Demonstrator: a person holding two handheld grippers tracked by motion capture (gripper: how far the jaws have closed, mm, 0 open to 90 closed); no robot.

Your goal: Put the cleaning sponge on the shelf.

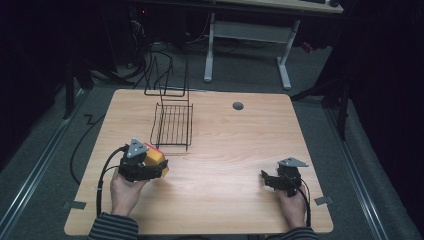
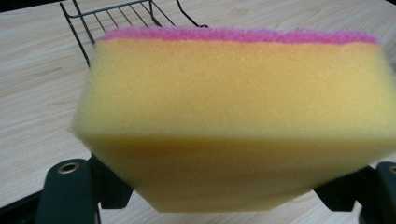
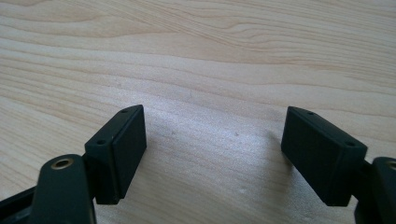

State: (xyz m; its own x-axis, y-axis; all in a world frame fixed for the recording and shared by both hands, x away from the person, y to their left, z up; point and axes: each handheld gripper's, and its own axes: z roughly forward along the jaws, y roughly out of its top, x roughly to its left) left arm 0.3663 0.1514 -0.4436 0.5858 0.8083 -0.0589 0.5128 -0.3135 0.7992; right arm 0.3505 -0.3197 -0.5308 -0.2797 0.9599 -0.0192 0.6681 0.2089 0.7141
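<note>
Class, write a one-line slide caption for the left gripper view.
Left gripper clamps a yellow sponge with a pink top before a wire rack.

Both grippers are black. The left gripper [image 1: 162, 167] and the right gripper [image 1: 264, 179] each carry a grey three-cornered plate and a black cable. The pads [image 3: 130, 149] have small screw holes. The sleeves [image 1: 112, 226] are striped.

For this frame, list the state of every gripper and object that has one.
Left gripper: shut on the sponge.
Yellow foam sponge with pink scouring layer: held between the jaws, near the rack.
Right gripper: open, nothing between the jaws.
Black wire rack: standing on the wooden table, nothing in it.
</note>
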